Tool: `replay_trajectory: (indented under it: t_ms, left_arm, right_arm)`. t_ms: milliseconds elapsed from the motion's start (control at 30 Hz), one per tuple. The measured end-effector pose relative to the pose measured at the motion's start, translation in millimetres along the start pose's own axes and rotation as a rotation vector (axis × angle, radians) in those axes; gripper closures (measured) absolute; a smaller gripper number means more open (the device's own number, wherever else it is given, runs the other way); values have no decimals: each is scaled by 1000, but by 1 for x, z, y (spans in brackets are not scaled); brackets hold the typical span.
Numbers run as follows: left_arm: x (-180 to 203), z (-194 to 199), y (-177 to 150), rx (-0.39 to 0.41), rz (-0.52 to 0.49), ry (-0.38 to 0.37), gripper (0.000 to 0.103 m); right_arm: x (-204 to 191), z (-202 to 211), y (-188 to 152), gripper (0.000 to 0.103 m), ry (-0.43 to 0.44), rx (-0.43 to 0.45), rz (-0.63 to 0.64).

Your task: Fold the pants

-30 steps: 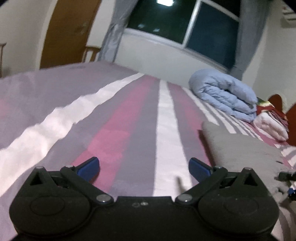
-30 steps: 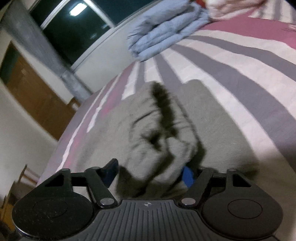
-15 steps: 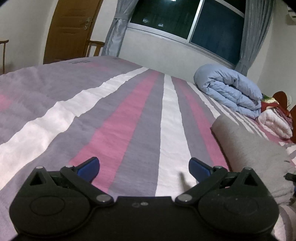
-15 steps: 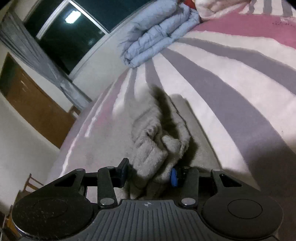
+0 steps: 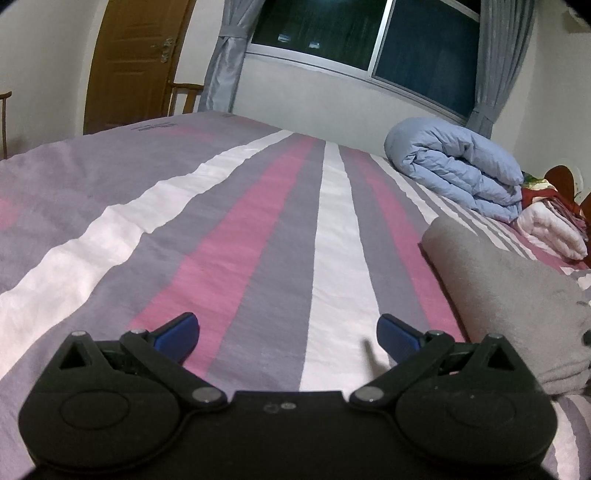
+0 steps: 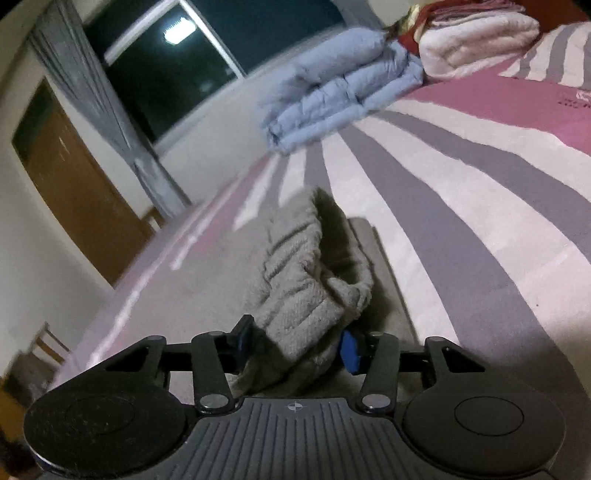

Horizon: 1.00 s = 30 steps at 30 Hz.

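The grey pants (image 5: 498, 280) lie folded on the striped bed, to the right of my left gripper (image 5: 288, 332). That gripper hangs open over the bedspread (image 5: 258, 221) with nothing between its blue pads. In the right wrist view a bunched fold of the pants (image 6: 303, 280) rises between the pads of my right gripper (image 6: 295, 339). Both pads press on this fold, and the jaws are opening slightly. The rest of the pants lies flat beneath and beyond the fold.
A rolled light-blue duvet (image 5: 458, 166) and folded white and red bedding (image 5: 550, 229) sit at the bed's far right. A wooden door (image 5: 136, 62), a chair (image 5: 184, 96) and a curtained window (image 5: 369, 33) stand beyond the bed.
The right gripper's jaws have narrowed onto the bunched pants fabric and shifted a little over the bed. The left gripper stays open and almost still.
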<state>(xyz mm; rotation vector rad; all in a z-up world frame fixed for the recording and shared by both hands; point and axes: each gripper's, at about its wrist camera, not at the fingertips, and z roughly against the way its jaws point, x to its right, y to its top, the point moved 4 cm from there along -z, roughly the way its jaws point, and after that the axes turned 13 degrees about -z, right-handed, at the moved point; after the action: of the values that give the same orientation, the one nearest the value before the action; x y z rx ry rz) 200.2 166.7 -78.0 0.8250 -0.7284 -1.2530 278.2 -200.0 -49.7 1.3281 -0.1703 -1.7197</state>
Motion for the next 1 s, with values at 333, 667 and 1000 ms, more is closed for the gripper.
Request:
replay_trajectory:
  t_ms: [333,667,1000]
  left_arm:
    - [-1,2,-1,2,26,-4,6]
    - [9,7,1,13,-7,-18,6]
    - [12,5,3,14,-17,-22,6]
  right_arm:
    - [-15,67,18,41,18,216,87]
    - [-18,3,-11,41,-160,42,244]
    - [28,82,-4,19,-92,257,56]
